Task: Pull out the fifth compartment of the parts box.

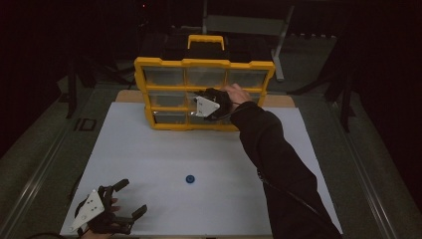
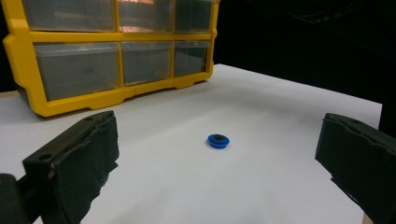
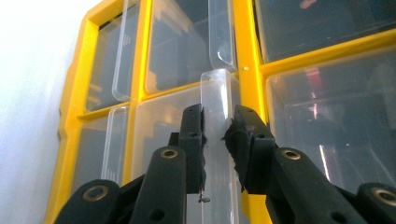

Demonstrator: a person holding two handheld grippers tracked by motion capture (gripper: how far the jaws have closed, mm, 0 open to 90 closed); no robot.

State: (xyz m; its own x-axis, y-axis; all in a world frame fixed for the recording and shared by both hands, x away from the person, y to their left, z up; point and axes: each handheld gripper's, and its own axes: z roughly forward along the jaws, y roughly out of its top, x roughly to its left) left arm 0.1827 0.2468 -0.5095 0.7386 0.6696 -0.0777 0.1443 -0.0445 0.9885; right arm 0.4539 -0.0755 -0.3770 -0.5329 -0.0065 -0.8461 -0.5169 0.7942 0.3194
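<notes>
The right gripper [image 3: 215,135] pinches a clear drawer handle [image 3: 217,100] on the yellow organizer [image 1: 161,63], while the left gripper [image 1: 130,197] rests wide open near the blue cap [image 1: 189,179]

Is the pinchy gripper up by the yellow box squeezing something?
Yes, shut. In the right gripper view the right gripper has both jaws pressed on a clear drawer handle of the yellow organizer.
</notes>
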